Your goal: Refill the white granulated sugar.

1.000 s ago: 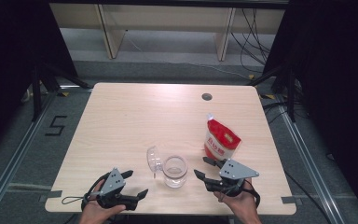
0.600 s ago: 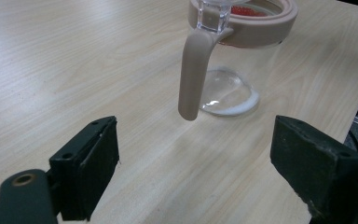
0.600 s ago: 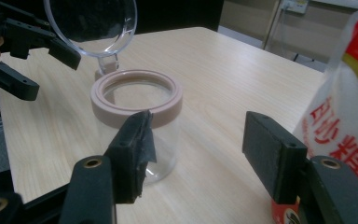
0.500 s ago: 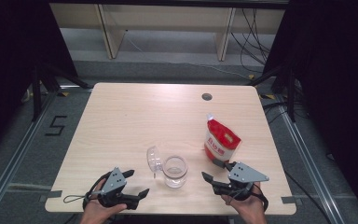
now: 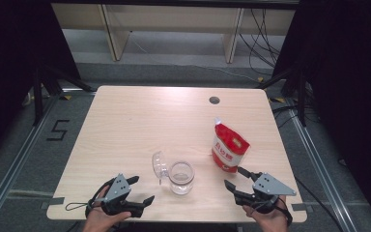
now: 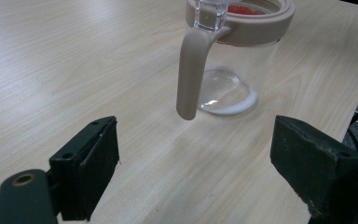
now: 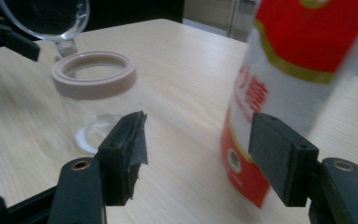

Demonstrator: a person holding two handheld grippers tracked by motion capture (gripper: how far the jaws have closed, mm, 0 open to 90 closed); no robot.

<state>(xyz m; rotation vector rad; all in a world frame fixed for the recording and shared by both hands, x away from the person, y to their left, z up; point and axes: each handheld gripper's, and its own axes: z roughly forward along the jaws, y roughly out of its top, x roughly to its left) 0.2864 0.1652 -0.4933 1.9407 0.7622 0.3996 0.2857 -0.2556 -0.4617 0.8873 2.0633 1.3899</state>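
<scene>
Lab, black curtains (image 5: 352, 87), floor rails (image 5: 9, 164), taped marker (image 5: 58, 130)

Empty glass jar (image 6: 233, 70) on table (image 6: 51, 70) beyond wide-open left tool (image 6: 193, 161)

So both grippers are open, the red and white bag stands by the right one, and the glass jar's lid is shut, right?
Not quite: the glass jar has its lid flipped open, as the high view shows. Both the left gripper and right gripper are open, and the red and white bag stands by the right one.

Wood table (image 5: 140, 125), cable hole (image 5: 214, 100).
</scene>
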